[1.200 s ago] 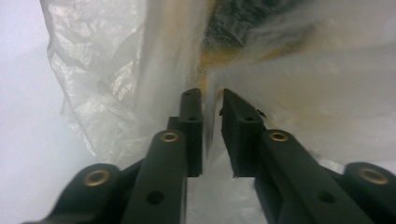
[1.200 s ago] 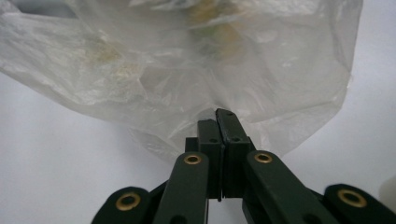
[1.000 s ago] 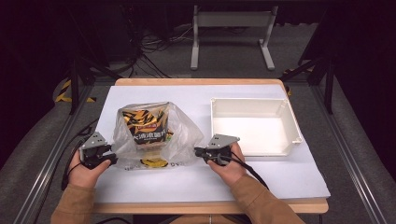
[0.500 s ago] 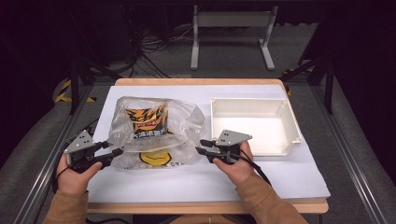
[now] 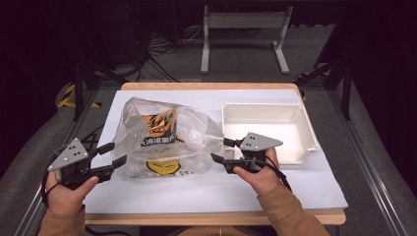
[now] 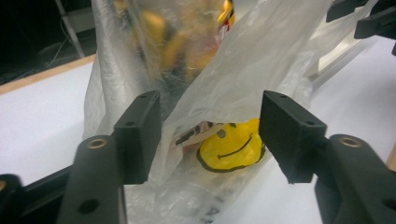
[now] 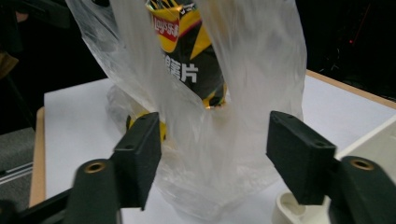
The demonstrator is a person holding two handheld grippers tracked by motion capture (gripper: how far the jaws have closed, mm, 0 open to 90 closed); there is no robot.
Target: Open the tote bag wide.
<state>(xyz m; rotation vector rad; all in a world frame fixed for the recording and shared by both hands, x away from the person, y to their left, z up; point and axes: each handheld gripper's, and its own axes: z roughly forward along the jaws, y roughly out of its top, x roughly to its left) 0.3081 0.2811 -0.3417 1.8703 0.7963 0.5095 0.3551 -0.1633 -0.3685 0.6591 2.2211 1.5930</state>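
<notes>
A clear plastic bag (image 5: 164, 140) with a yellow smiley face print (image 5: 162, 166) lies on the white table cover, holding a black-and-yellow chip packet (image 5: 158, 129). My left gripper (image 5: 112, 155) sits at the bag's left edge, open, its jaws apart around the bag's film (image 6: 219, 102) without pinching it. My right gripper (image 5: 222, 151) is at the bag's right edge, open too, with the bag (image 7: 210, 107) and the chip packet (image 7: 187, 51) in front of its jaws. The smiley face print (image 6: 231, 145) shows between the left jaws.
A white rectangular tray (image 5: 301, 120) stands empty at the right of the table, just beyond my right hand; its corner (image 7: 299, 210) shows in the right gripper view. The wooden table edge (image 5: 211, 216) runs along the front. A metal stand (image 5: 243, 29) is behind the table.
Both grippers have let go of the bag and drawn outward and toward me. The bag has slumped down and spread flatter on the table.
</notes>
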